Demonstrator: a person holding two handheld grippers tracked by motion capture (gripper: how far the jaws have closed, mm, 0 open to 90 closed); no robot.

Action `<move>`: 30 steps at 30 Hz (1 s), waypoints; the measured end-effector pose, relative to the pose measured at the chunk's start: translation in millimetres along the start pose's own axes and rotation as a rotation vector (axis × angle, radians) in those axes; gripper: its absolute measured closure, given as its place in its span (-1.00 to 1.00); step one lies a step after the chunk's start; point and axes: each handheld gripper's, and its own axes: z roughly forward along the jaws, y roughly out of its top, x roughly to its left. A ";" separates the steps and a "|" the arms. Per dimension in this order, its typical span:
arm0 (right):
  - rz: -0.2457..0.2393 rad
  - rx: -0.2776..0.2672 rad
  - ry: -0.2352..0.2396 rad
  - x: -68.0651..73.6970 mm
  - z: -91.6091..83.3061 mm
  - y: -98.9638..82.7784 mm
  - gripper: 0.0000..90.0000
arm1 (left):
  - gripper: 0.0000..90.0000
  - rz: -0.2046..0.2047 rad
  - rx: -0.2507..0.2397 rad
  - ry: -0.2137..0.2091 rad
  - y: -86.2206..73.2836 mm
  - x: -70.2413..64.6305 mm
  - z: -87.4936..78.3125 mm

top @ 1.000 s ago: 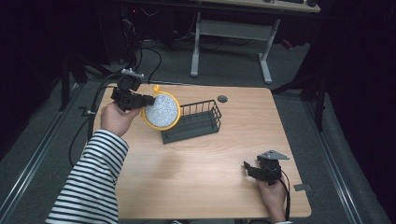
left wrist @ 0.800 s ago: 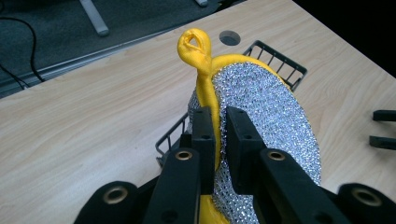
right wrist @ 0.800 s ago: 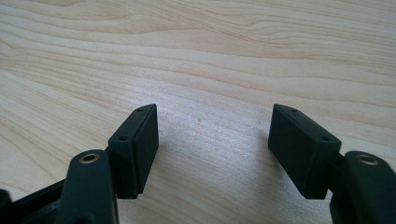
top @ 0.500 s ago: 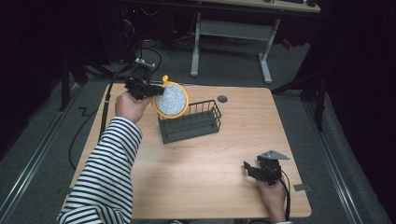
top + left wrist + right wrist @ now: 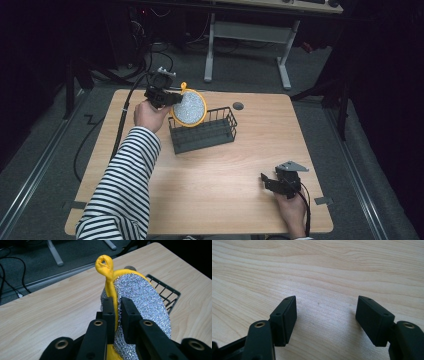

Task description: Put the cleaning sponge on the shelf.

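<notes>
We find the left gripper [image 5: 117, 307] clamped on the yellow rim of a round silver scrubber [image 5: 145, 300], held on edge above the near-left end of the black wire basket [image 5: 202, 131]. The right gripper [image 5: 325, 315] rests low over the wooden table [image 5: 225, 200] near its front right corner, jaws wide apart, gripping nothing

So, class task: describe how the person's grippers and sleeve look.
Both the left gripper and the right gripper are black with two flat rectangular jaws, brass-ringed screw holes, a grey three-cornered plate on top and a trailing black cable. The left sleeve is black-and-white striped.
</notes>
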 end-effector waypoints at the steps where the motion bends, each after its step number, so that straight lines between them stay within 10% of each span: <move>1: 0.003 -0.002 0.002 -0.4 0.0 -0.1 -0.26 | 0.84 -0.004 0.002 0.000 -0.2 0.8 1.2; 30: 0.001 0.001 -0.001 -0.1 0.0 0.0 -0.26 | 0.82 0.034 0.045 0.046 -18.4 6.1 34.0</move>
